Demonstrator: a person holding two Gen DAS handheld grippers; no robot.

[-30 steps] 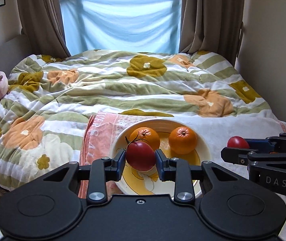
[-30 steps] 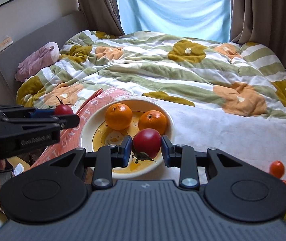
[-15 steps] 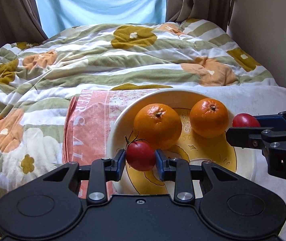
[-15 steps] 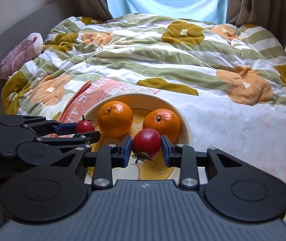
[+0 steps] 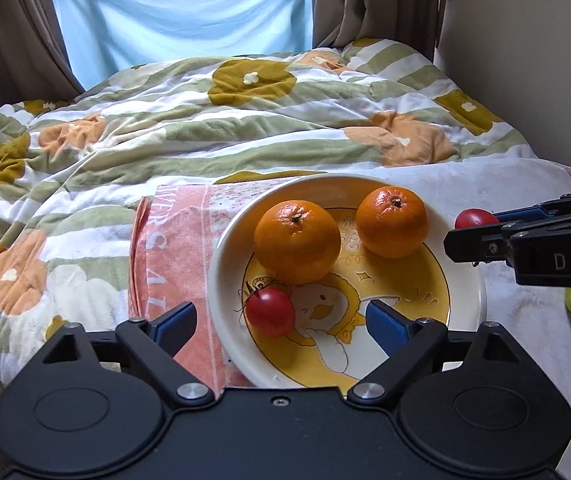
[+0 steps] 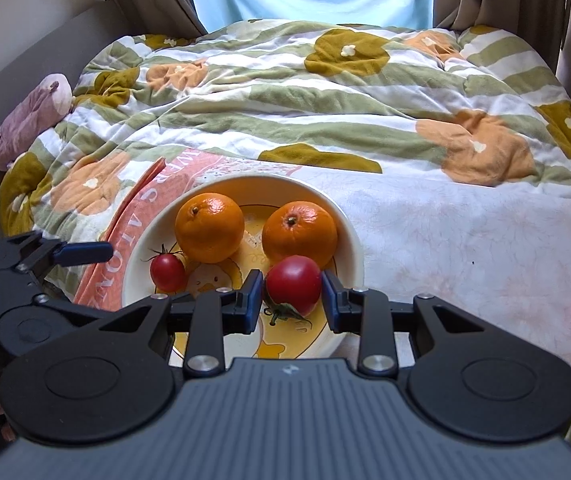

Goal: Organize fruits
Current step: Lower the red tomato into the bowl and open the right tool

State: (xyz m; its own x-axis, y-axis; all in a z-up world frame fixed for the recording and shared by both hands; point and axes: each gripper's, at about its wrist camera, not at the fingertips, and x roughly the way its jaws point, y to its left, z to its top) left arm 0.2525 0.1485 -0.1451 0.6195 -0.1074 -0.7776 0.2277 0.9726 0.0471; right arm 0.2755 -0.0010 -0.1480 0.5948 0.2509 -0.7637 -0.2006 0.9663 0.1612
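On the floral quilt (image 5: 245,128), left gripper (image 5: 281,320) gapes; right gripper (image 6: 292,294) clamps a tomato (image 6: 294,285).

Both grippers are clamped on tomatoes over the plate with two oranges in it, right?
Not quite. Only the right gripper holds a tomato. The left wrist view shows the left gripper open, its small tomato lying on the plate beside two oranges.
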